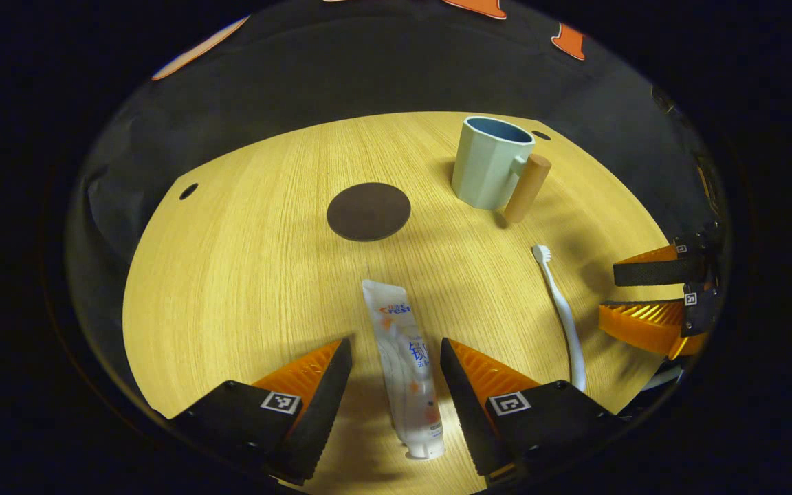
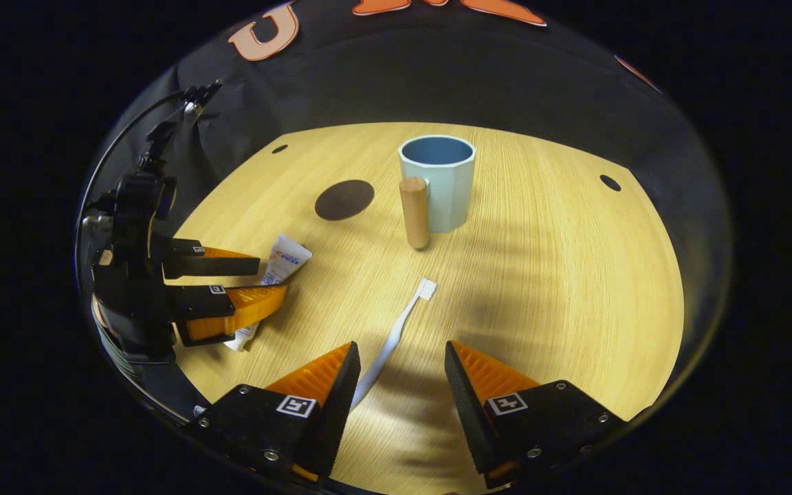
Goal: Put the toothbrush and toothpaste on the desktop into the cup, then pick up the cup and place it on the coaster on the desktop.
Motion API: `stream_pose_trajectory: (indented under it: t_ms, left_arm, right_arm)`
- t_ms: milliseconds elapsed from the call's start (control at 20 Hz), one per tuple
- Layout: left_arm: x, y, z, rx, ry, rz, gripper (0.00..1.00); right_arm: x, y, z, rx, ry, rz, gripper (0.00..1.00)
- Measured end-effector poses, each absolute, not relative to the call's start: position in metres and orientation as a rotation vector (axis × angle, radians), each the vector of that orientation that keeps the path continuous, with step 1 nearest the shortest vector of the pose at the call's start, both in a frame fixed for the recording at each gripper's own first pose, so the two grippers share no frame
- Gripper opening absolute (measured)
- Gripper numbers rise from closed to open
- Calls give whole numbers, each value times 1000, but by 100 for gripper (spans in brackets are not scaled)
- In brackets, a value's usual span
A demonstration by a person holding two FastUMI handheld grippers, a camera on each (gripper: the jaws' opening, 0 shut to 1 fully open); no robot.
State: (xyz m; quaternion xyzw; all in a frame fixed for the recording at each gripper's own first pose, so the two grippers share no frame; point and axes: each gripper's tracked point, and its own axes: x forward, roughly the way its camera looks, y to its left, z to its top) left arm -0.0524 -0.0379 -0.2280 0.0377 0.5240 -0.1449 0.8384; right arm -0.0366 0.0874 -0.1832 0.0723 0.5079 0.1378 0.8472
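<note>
Toothpaste (image 1: 406, 364) lies between my left gripper (image 1: 396, 357), fingers apart; soft, light tube; take mid-body; right gripper (image 2: 399, 364) likewise apart over the toothbrush (image 2: 396, 330).

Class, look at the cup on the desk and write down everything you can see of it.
The cup is a pale green, faceted mug with a blue inside, seemingly plastic or ceramic. A round, wood-like peg handle stands upright at its side. It stands upright on the wooden desktop, open and apparently empty, apart from the dark round coaster and the toothbrush. No claw touches it.
</note>
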Motion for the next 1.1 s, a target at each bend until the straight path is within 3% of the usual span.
stream_pose_trajectory:
  t_ms: [200, 250, 300, 350, 500, 600, 700, 750, 800, 1100]
  left_arm:
    - [-59, -38, -240, 110, 1148, -313, 82]
    - [-54, -39, -236, 105, 1120, -314, 68]
    - [-58, -39, -239, 110, 1152, -312, 64]
    - [-57, -39, -238, 114, 1136, -316, 58]
    - [-58, -37, -236, 123, 1142, -315, 45]
    - [-56, -38, -236, 108, 1131, -329, 22]
    - [-57, -39, -237, 85, 1121, -321, 22]
    - [-57, -41, -234, 79, 1116, -327, 13]
    - [-56, -42, -231, 73, 1107, -330, 13]
    - [-48, -46, -215, 30, 1070, -324, 13]
  right_arm:
    - [-39, 94, -192, 219, 1137, 285, 70]
    - [-38, 94, -192, 219, 1139, 277, 69]
    - [-38, 97, -193, 226, 1144, 276, 62]
    - [-38, 100, -195, 233, 1156, 273, 65]
    - [-40, 105, -204, 225, 1189, 251, 64]
    - [-37, 110, -202, 231, 1181, 245, 63]
    - [-35, 112, -206, 225, 1195, 233, 63]
    - [-33, 114, -207, 225, 1190, 225, 62]
    - [-31, 114, -207, 214, 1193, 213, 59]
    - [-22, 104, -216, 114, 1193, 130, 29]
